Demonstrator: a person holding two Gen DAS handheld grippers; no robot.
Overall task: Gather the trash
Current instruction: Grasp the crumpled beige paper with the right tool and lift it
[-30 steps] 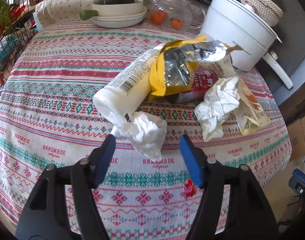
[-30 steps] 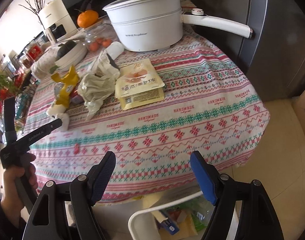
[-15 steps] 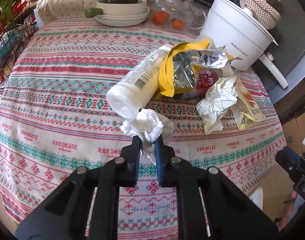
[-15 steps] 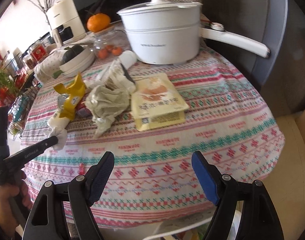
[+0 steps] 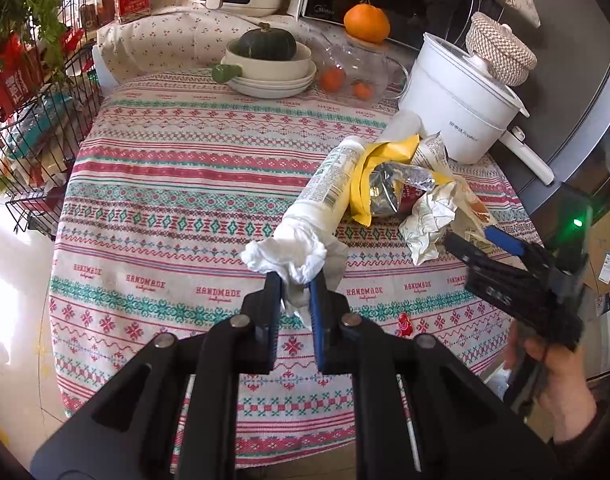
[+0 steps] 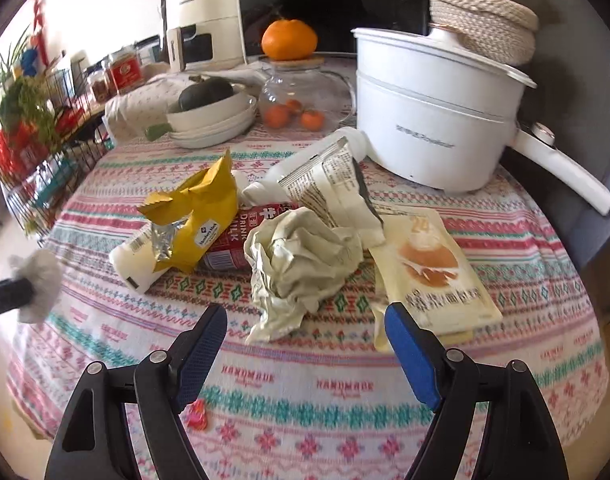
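A round worktop (image 5: 153, 216) under a red-and-teal patterned cloth carries a heap of wrappers. The left gripper (image 5: 295, 286) is clamped on a crumpled white tissue (image 5: 285, 258), lifted just at 12 o'clock of its fingertips. A second ago its jaws stood apart around the tissue on the cloth. The right gripper (image 6: 305, 338) is apart, with a crumpled pale paper wrapper (image 6: 301, 264) at its 12 o'clock, nearer than before.

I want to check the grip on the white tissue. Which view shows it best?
The left wrist view: the tissue sits centre frame, sharp, pinched between the left hand-held gripper's pads. The right wrist view shows it only as a blurred wad at the left edge, with little of the gripper visible.
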